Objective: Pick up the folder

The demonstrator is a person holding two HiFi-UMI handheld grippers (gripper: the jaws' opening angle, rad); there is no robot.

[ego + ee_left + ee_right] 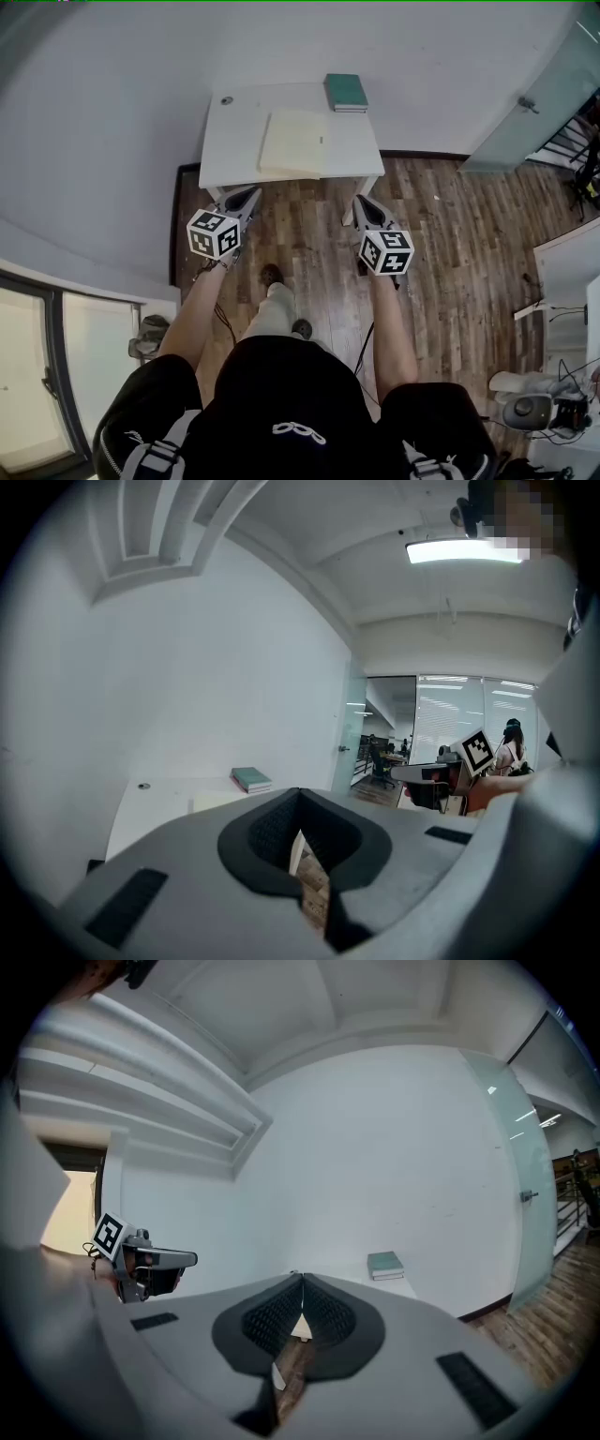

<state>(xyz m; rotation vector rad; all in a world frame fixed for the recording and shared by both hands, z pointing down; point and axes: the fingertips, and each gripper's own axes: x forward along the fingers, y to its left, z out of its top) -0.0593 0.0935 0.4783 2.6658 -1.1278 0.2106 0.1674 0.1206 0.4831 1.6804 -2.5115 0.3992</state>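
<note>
Our left claw (251,194) is shut and empty, short of the desk (230,141). The folder (293,142) lies flat at the desk's middle — thin, light, probably flexible; we would pinch its near edge. The right claw (360,201) is shut and empty too.

No words, numbers or brand names can be read anywhere. The left marker cube (214,233) and the right marker cube (386,251) carry only black-and-white square patterns, no letters. The green book (346,91) and the folder (293,141) on the bench (234,141) show no legible print. A white looped mark (300,428) on the person's dark shirt spells nothing readable.
</note>
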